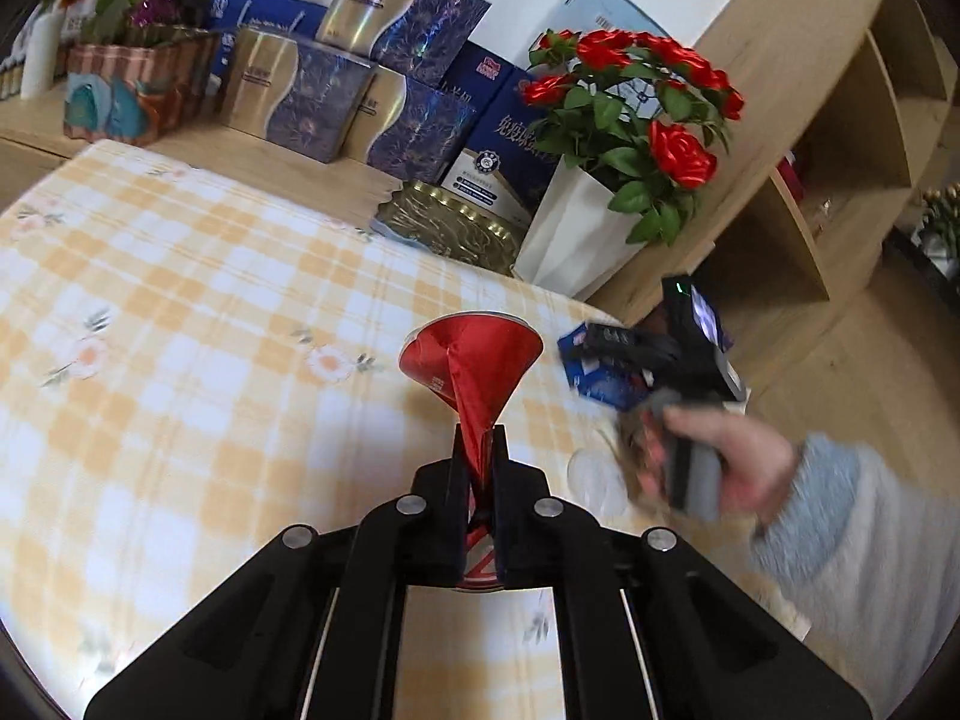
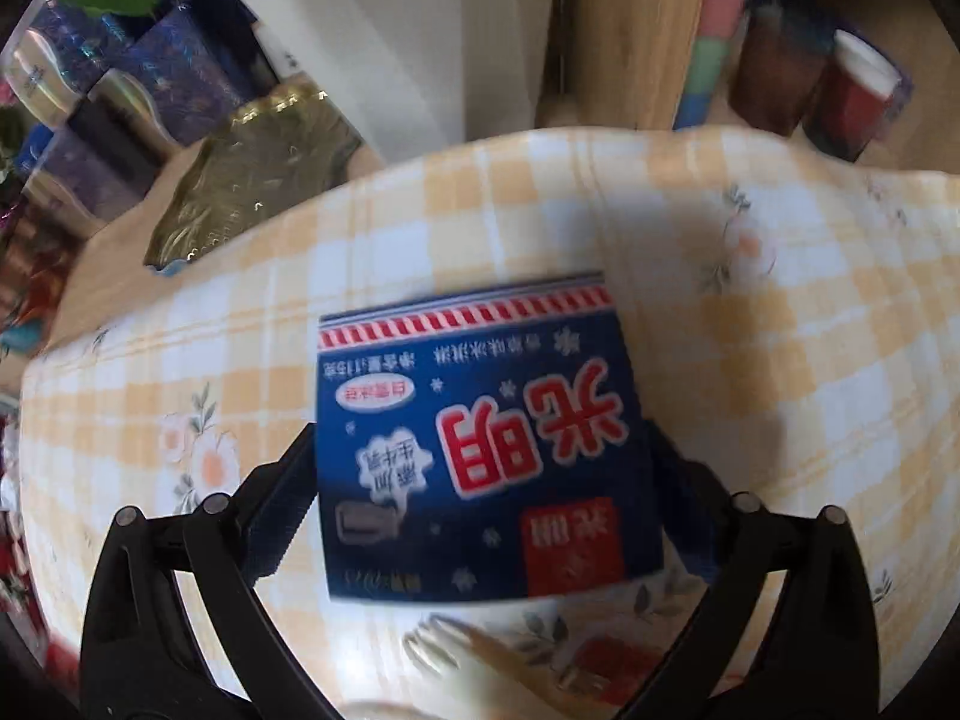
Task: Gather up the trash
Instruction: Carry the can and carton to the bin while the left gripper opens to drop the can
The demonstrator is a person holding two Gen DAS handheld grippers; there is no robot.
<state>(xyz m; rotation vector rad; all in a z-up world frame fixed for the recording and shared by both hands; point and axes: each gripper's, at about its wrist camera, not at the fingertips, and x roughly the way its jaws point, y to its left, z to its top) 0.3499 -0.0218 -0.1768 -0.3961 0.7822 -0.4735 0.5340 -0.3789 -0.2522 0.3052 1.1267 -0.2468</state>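
We work over a table under a soft yellow-and-white checked cloth (image 1: 180, 312) with printed flowers; glossy gift boxes (image 1: 336, 90) and a white pot of red roses (image 1: 624, 138) line its far edge, beside a wooden shelf (image 1: 840, 138). Our left gripper (image 1: 477, 450) is clenched on a crumpled red foil cone wrapper (image 1: 474, 360). Our right gripper (image 2: 486, 468) grasps a flat blue ice-cream carton (image 2: 480, 444) above the near right edge.
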